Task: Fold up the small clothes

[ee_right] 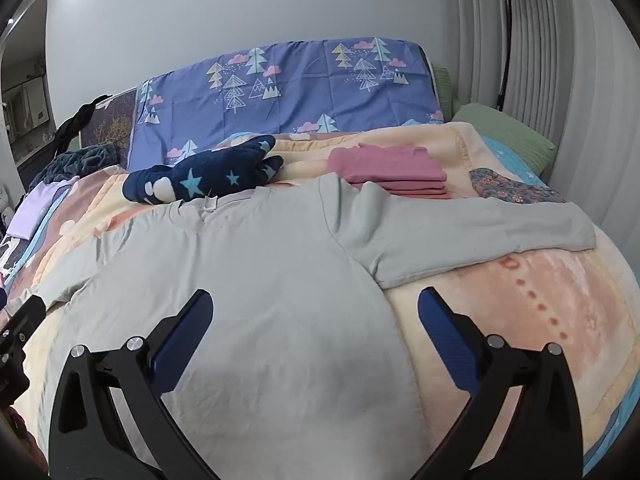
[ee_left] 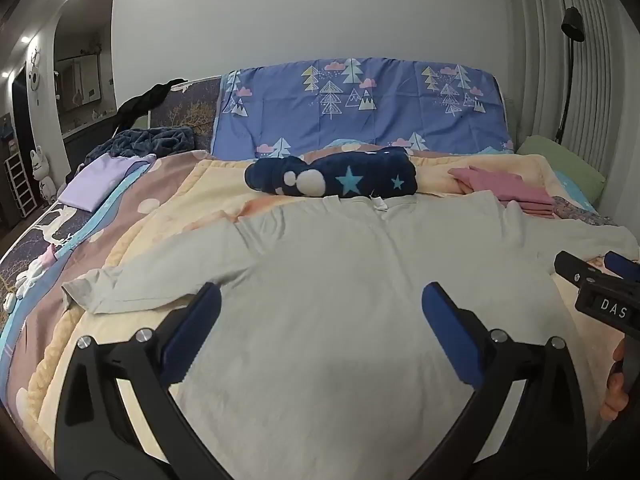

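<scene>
A pale grey long-sleeved shirt (ee_left: 328, 264) lies flat on the bed, back up, collar toward the headboard, both sleeves spread out. It also shows in the right wrist view (ee_right: 248, 264), its right sleeve (ee_right: 472, 232) stretched to the right. My left gripper (ee_left: 320, 312) is open and empty above the shirt's lower body. My right gripper (ee_right: 316, 316) is open and empty over the shirt's right side edge, and shows at the right edge of the left wrist view (ee_left: 592, 268).
A navy star-print rolled blanket (ee_left: 332, 178) lies beyond the collar. A folded pink stack (ee_right: 392, 174) and a floral cloth (ee_right: 516, 192) sit at the right. Lilac folded cloth (ee_left: 100, 180) is at the left. A peach quilt (ee_right: 520, 300) covers the bed; the blue headboard cover (ee_left: 360, 108) stands behind.
</scene>
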{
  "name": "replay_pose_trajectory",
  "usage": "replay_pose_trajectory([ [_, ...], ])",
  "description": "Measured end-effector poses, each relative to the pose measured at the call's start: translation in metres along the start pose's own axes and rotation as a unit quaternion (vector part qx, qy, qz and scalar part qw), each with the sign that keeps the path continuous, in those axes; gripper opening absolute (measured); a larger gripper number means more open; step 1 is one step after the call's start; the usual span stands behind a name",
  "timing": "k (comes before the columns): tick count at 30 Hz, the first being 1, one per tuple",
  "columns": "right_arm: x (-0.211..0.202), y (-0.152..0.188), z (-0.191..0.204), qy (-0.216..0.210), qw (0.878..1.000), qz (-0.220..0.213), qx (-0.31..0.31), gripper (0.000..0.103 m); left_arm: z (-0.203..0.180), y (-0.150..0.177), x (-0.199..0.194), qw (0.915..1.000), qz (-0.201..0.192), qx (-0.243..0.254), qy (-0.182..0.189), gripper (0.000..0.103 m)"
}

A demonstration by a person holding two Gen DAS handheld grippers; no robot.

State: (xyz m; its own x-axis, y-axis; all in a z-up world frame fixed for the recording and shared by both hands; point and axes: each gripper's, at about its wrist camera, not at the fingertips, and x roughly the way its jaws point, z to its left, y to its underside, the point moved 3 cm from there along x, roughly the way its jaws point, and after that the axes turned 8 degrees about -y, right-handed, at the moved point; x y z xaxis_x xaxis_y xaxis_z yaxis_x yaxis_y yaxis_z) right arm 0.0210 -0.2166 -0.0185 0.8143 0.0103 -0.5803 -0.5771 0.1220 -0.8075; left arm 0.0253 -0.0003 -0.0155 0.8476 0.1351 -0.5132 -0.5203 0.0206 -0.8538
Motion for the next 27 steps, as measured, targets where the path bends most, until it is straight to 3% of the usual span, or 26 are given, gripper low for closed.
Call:
replay_pose_trajectory([
  [4, 0.000, -0.007, -0.001, 0.015, 1.000, -0.011, -0.001, 0.102, 0.001, 0.004, -0.006, 0.9999, -0.010, 0.006, 0.009, 0.101],
  [6, -0.002, -0.004, 0.016, 0.017, 0.999, -0.020, -0.021, 0.102, 0.001, 0.006, 0.005, 0.9998, 0.011, 0.012, 0.011, 0.101],
  [13, -0.004, -0.004, 0.000, -0.004, 1.000, -0.016, -0.010, 0.102, -0.014, 0.010, 0.001, 0.9993, 0.000, 0.035, 0.012, 0.101],
  [27, 0.009, 0.003, 0.008, 0.020, 0.999, 0.031, -0.026, 0.102, -0.008, 0.017, 0.012, 0.9989, 0.040, 0.013, 0.022, 0.101],
])
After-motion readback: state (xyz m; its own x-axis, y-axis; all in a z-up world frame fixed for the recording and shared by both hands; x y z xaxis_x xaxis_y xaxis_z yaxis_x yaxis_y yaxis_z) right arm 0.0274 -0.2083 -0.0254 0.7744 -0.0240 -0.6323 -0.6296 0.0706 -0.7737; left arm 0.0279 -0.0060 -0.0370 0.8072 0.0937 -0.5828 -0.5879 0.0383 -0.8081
